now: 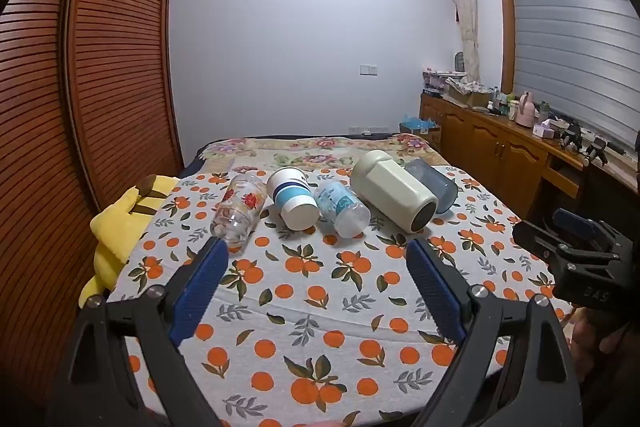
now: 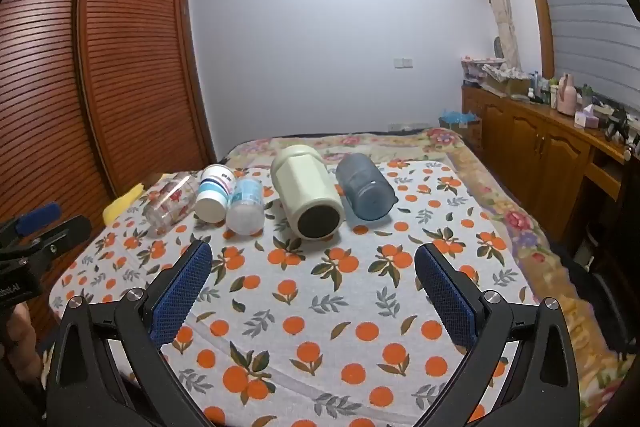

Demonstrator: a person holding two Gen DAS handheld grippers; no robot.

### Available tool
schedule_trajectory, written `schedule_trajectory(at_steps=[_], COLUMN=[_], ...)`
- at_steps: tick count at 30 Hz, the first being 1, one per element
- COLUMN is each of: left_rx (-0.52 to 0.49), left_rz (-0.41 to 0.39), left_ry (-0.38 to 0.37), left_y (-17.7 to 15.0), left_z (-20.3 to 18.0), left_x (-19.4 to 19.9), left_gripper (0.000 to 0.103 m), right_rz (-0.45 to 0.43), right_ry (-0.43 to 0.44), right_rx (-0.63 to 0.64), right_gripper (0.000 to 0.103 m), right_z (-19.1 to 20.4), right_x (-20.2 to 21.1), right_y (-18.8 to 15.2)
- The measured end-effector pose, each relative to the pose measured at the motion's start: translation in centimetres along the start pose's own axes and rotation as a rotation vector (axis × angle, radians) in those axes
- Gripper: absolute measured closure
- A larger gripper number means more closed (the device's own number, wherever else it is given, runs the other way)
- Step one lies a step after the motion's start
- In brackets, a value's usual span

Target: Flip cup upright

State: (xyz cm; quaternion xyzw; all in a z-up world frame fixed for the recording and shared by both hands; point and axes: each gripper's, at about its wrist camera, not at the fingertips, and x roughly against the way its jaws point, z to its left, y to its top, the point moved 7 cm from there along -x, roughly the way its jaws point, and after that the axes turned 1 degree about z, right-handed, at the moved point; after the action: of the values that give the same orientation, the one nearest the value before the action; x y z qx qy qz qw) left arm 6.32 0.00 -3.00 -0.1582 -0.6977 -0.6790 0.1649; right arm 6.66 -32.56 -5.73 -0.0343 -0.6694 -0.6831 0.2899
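Several cups lie on their sides in a row on the orange-print cloth: a clear glass with red flowers [image 1: 240, 211] [image 2: 170, 203], a white cup with blue stripes [image 1: 292, 203] [image 2: 215, 193], a clear blue-print cup [image 1: 340, 207] [image 2: 246, 207], a cream mug [image 1: 394, 193] [image 2: 306, 195] and a blue-grey cup [image 1: 434, 185] [image 2: 366, 187]. My left gripper [image 1: 316, 259] is open and empty, short of the row. My right gripper [image 2: 314, 263] is open and empty, in front of the cream mug.
The cloth [image 1: 320, 307] covers a bed with a floral blanket [image 2: 500, 211] beneath. A yellow plush [image 1: 120, 223] lies at the bed's left edge by the slatted wardrobe [image 1: 100, 67]. A wooden cabinet [image 2: 540, 147] with clutter runs along the right. The right gripper's body [image 1: 580, 259] shows at right.
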Motion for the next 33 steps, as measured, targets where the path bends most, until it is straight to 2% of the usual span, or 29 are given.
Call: schedule_trajectory(at_steps=[33], left_rx=[0.002], left_rz=[-0.006], left_ry=[0.008], left_y=[0.14], left_z=[0.22], left_x=[0.63], left_gripper=[0.012], right_rz=[0.003], right_ry=[0.001], right_rx=[0.003], right_gripper=[0.0], right_z=[-0.04], right_x=[0.29], right_y=[-0.01])
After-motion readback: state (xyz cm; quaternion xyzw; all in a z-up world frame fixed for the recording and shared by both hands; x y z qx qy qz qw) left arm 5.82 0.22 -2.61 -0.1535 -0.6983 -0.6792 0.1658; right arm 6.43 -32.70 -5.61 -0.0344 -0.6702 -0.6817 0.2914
